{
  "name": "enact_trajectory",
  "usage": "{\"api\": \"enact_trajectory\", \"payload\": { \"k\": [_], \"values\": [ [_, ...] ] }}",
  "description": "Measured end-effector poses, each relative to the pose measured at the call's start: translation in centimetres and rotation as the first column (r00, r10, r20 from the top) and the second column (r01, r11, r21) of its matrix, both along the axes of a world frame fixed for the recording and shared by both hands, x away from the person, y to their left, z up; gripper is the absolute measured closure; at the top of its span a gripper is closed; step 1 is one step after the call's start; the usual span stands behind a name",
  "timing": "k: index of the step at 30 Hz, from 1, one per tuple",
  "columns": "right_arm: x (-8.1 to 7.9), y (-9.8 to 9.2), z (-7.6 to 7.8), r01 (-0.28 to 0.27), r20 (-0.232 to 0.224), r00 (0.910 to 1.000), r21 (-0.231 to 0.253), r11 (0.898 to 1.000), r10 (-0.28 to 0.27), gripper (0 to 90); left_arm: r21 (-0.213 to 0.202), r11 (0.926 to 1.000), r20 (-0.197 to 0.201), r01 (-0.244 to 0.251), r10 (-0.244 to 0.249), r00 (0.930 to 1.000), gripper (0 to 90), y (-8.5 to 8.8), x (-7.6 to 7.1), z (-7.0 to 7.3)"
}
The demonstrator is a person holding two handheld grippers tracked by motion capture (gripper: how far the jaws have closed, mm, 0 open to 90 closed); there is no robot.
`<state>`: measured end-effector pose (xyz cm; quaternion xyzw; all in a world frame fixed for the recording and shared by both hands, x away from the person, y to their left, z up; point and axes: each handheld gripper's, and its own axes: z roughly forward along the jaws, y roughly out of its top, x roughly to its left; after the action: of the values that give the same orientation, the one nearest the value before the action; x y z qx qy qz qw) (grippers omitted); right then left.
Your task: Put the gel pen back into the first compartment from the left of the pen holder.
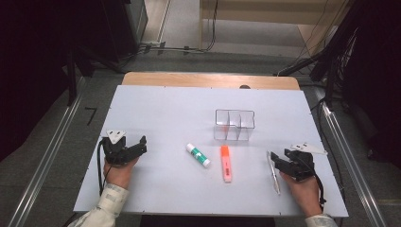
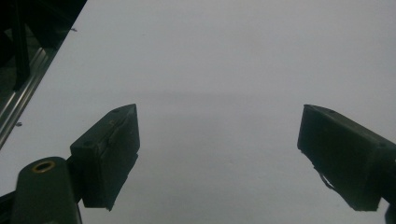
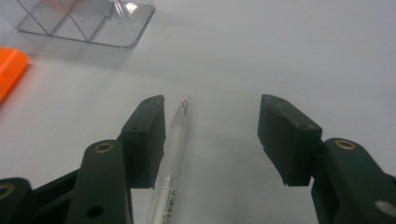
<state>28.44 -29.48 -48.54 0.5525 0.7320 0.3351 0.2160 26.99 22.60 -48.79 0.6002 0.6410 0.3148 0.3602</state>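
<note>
A clear pen (image 1: pixel 273 172) lies on the white table (image 1: pixel 165 109) at the front right, pointing away from me. My right gripper (image 1: pixel 280 158) sits low over its far end. In the right gripper view the pen (image 3: pixel 173 154) lies between the jaws of my right gripper (image 3: pixel 212 121), close against the left jaw, with a wide gap to the right jaw. The jaws stand open. My left gripper (image 1: pixel 138 147) rests at the front left. Its own view shows my left gripper (image 2: pixel 217 140) open over bare table.
An orange highlighter (image 1: pixel 226 163) and a white glue stick with a green cap (image 1: pixel 197 154) lie mid-table. A clear divided box (image 1: pixel 235 125) stands behind them; the right gripper view has the box (image 3: pixel 88 18) at upper left and the highlighter (image 3: pixel 9 70) at the left edge.
</note>
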Motion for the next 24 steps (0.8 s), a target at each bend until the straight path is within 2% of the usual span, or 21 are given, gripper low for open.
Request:
{"api": "enact_trajectory", "payload": {
  "k": [15,24],
  "values": [
    [-0.3,0.7,-0.6,-0.018,-0.044,0.9989,-0.001,1.000,0.018,49.1,-0.005,1.0000,-0.002,0.000,0.000,1.0000,13.4,0.0,0.0,0.0],
    [-0.3,1.3,-1.0,-0.037,-0.072,0.9968,-0.027,0.999,0.035,56.3,-0.006,1.0000,-0.002,0.001,-0.001,1.0000,13.4,0.0,0.0,0.0]
  ]
}}
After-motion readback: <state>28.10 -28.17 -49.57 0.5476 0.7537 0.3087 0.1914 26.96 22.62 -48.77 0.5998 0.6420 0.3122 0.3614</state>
